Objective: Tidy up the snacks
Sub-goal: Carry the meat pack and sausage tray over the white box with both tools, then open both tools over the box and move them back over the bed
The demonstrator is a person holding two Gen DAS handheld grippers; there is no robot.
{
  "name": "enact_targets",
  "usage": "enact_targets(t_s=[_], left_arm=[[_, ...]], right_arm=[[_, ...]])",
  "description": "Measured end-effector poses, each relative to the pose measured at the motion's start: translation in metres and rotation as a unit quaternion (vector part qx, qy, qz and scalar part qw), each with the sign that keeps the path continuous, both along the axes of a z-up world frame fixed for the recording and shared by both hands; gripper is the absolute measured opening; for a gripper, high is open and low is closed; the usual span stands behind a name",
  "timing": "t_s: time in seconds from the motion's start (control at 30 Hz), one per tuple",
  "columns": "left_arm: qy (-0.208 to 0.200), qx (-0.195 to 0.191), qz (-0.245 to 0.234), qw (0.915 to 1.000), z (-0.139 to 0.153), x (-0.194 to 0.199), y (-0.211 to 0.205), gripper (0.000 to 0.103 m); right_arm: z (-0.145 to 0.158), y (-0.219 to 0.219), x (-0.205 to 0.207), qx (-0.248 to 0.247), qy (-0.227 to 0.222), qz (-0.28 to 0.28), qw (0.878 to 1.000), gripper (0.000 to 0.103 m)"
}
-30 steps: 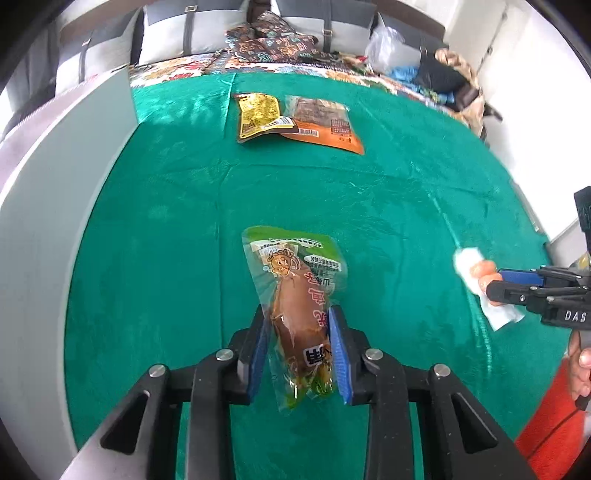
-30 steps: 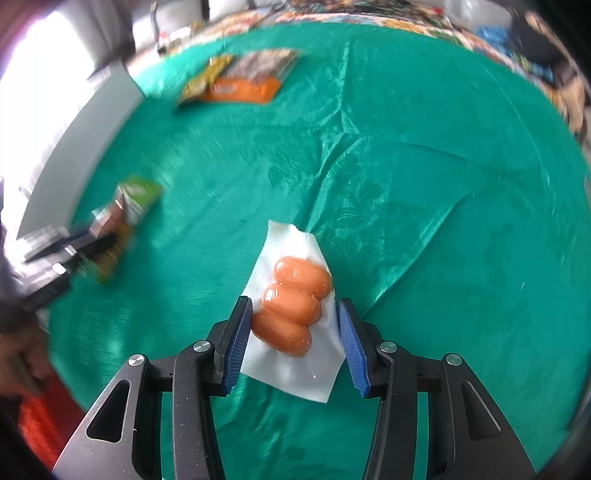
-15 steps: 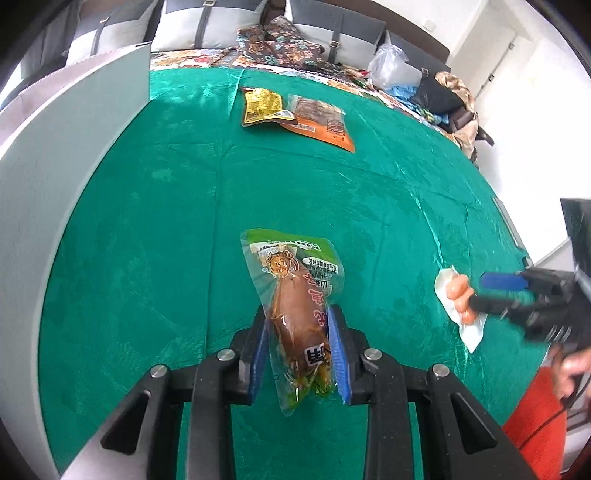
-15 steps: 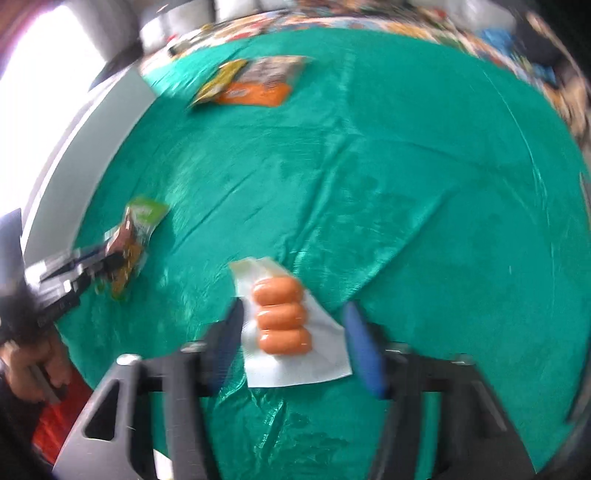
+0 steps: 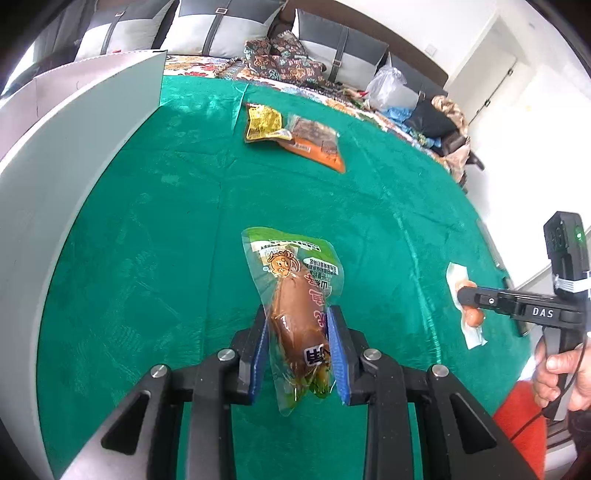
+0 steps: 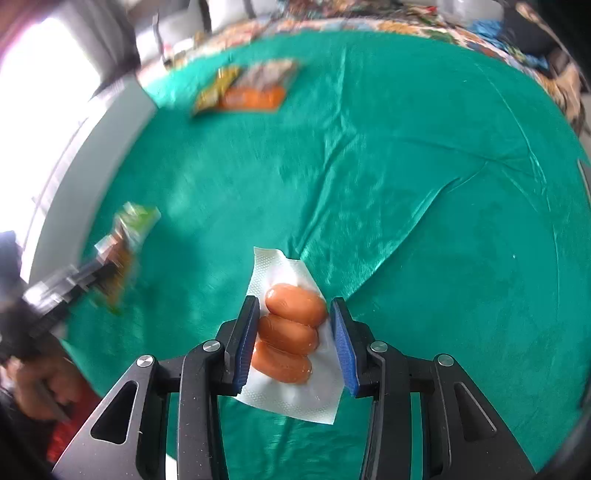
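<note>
Your left gripper (image 5: 297,354) has its jaws clamped on the lower half of the drumstick pack (image 5: 295,306), green top pointing away from you, the pack lifted over the green worktop (image 5: 155,258). Your right gripper (image 6: 293,341) has its jaws pinching the sausage pack (image 6: 290,332), three orange sausages stacked between the blue pads (image 6: 247,339), clear film sticking out front and back. From the left view, that right gripper (image 5: 480,299) sits off to the right, your right hand (image 5: 561,373) on its handle. Farther out on the cloth, a yellow pack (image 5: 263,122) and an orange pack (image 5: 317,144) lie touching, the yellow one overlapping the orange one's edge. A grey panel (image 5: 74,155) runs along the left edge. Beyond the worktop, a sofa (image 5: 229,29).
</note>
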State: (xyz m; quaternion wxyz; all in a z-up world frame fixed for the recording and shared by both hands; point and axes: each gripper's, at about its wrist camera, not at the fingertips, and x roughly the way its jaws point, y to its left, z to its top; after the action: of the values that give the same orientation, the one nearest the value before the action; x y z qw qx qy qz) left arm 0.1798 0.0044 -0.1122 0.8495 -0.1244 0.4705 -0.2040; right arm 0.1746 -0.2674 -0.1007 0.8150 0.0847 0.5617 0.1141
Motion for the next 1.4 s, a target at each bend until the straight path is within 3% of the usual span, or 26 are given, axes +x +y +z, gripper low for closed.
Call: enact_targets(t_s=[0.23, 0.3, 0.4, 0.5, 0.63, 0.77, 0.83, 0.87, 0.9, 0.97, 1.03, 1.1, 1.17, 1.3, 1.4], left_arm=[[-0.009, -0.04, 0.021, 0.9989, 0.024, -0.008, 0.013, 0.029], [-0.015, -0.053, 0.029, 0.998, 0.037, -0.012, 0.023, 0.029], [-0.039, -0.071, 0.047, 0.9956, 0.067, -0.015, 0.048, 0.029], [-0.07, -0.07, 0.075, 0.9922, 0.102, -0.019, 0.089, 0.029], [-0.101, -0.054, 0.133, 0.9845, 0.14, -0.031, 0.164, 0.029], [-0.106, -0.007, 0.204, 0.9732, 0.157, -0.052, 0.241, 0.03], [-0.097, 0.028, 0.252, 0.9624, 0.153, -0.06, 0.271, 0.042], [-0.091, 0.04, 0.271, 0.9575, 0.15, -0.064, 0.284, 0.074], [-0.082, 0.055, 0.294, 0.9506, 0.145, -0.067, 0.296, 0.099], [-0.081, 0.07, 0.33, 0.938, 0.137, -0.078, 0.31, 0.101], [-0.072, 0.06, 0.336, 0.9373, 0.126, -0.082, 0.315, 0.101], [-0.059, 0.042, 0.337, 0.9387, 0.114, -0.082, 0.309, 0.101], [-0.051, 0.022, 0.317, 0.9469, 0.107, -0.076, 0.289, 0.101], [-0.059, 0.003, 0.234, 0.9704, 0.113, -0.062, 0.213, 0.102], [-0.054, -0.001, 0.16, 0.9857, 0.112, -0.049, 0.144, 0.103]], right_arm=[[0.007, 0.003, 0.007, 0.019, 0.003, 0.004, 1.0, 0.041], [0.001, 0.008, 0.003, 0.035, -0.002, 0.005, 0.999, 0.041], [0.018, 0.026, 0.006, 0.078, -0.017, 0.013, 0.997, 0.041], [0.055, 0.066, 0.017, 0.126, -0.045, 0.042, 0.99, 0.041], [0.116, 0.152, 0.031, 0.201, -0.079, 0.109, 0.97, 0.041], [0.158, 0.246, 0.031, 0.243, -0.093, 0.186, 0.947, 0.043], [0.167, 0.295, 0.028, 0.257, -0.092, 0.22, 0.937, 0.048], [0.169, 0.313, 0.027, 0.255, -0.095, 0.228, 0.935, 0.062], [0.17, 0.329, 0.025, 0.254, -0.1, 0.234, 0.933, 0.067], [0.172, 0.339, 0.023, 0.253, -0.109, 0.233, 0.933, 0.067], [0.172, 0.329, 0.021, 0.257, -0.122, 0.217, 0.934, 0.067], [0.169, 0.3, 0.023, 0.239, -0.143, 0.198, 0.94, 0.068], [0.154, 0.263, 0.036, 0.188, -0.157, 0.176, 0.953, 0.072], [0.073, 0.18, 0.044, 0.017, -0.154, 0.127, 0.98, 0.073], [0.009, 0.118, 0.036, -0.112, -0.135, 0.09, 0.98, 0.073]])
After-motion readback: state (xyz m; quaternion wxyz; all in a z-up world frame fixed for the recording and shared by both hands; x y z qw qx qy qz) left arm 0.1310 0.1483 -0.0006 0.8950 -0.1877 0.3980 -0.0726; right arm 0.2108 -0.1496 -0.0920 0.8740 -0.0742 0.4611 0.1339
